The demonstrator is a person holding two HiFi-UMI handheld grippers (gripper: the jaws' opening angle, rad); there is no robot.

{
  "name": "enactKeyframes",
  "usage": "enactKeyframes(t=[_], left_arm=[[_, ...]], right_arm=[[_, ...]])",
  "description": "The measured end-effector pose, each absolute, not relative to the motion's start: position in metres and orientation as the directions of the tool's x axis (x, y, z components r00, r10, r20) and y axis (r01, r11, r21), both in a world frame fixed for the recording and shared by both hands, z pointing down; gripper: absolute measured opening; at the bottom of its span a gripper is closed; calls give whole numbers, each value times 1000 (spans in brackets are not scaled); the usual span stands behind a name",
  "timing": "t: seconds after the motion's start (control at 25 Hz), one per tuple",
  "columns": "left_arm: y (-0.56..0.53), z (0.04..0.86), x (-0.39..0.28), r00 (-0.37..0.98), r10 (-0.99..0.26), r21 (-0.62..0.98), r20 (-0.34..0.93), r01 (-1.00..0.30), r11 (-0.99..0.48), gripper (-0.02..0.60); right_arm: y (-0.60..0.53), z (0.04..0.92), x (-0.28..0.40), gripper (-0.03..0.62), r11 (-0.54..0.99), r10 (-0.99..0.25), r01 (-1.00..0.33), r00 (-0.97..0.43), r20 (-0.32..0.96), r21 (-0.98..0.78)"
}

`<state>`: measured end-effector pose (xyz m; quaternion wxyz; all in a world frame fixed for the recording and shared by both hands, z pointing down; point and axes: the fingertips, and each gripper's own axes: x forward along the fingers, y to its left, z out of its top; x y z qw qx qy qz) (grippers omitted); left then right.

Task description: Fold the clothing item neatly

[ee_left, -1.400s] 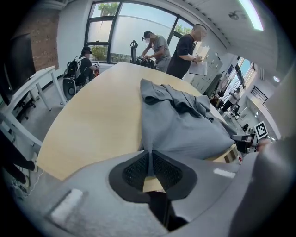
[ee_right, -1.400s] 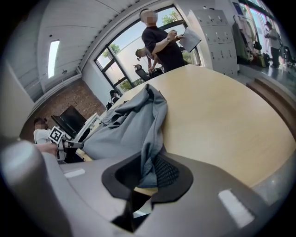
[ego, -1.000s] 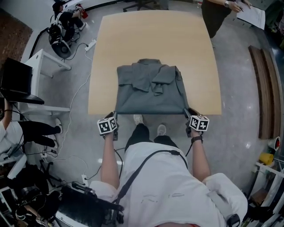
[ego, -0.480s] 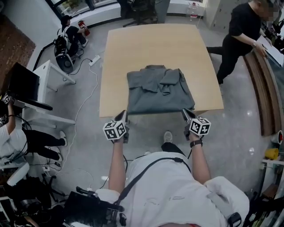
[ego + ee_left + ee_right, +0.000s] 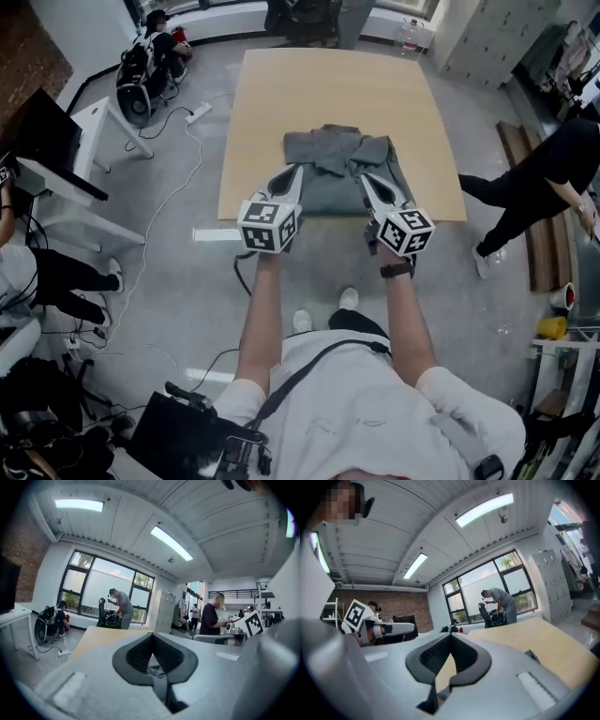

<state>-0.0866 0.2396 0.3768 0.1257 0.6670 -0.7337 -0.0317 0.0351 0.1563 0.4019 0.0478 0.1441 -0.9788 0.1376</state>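
A workroom with a grey floor (image 5: 173,141) and tall windows (image 5: 101,590) at the far end; a pale wooden bench (image 5: 328,89) stands in the middle. The left claw (image 5: 292,173) is held up over the bench's near edge with its jaws pressed together. Its own view shows a thin grey strip in the slit, which I take to be hem. Just beyond its tips and to their right lies the shirt (image 5: 333,159). It is grey, with sleeves folded in over the chest and the collar on the far side, and it spans the gap across to the right claw (image 5: 368,180). That claw is closed too and level with its partner. Only a sliver shows low between its pads, so I judge rather than see that it pinches the other hem corner. The shirt should be light, limp and not slippery. It will sag between the two claws and drape wherever it is laid, so the near hem corners are the places to hold, kept apart to hold the edge taut. In the head view both claws' bodies cover those corners, so the bite itself cannot be made out, nor how much cloth hangs below the tips. The claw views look out across the room and show almost nothing of the shirt.
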Motion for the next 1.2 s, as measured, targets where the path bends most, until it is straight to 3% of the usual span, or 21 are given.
enactKeyframes(t=[0.2,0.48,0.72,1.2], left_arm=[[237,323,-104,-178,-982,146,65,-972,186,0],[243,323,-74,-208,-977,117,36,-971,211,0],[221,313,-46,-242,-970,40,9,-969,243,2],[177,332,-30,-373,-921,-3,115,-927,375,-2]], right_arm=[[129,342,5,6,912,-392,-400,-915,90,-89],[168,357,18,6,927,-364,-372,-924,114,-52],[136,344,53,6,878,-472,-477,-876,96,-33],[93,330,82,6,870,-488,-492,-869,79,-41]])
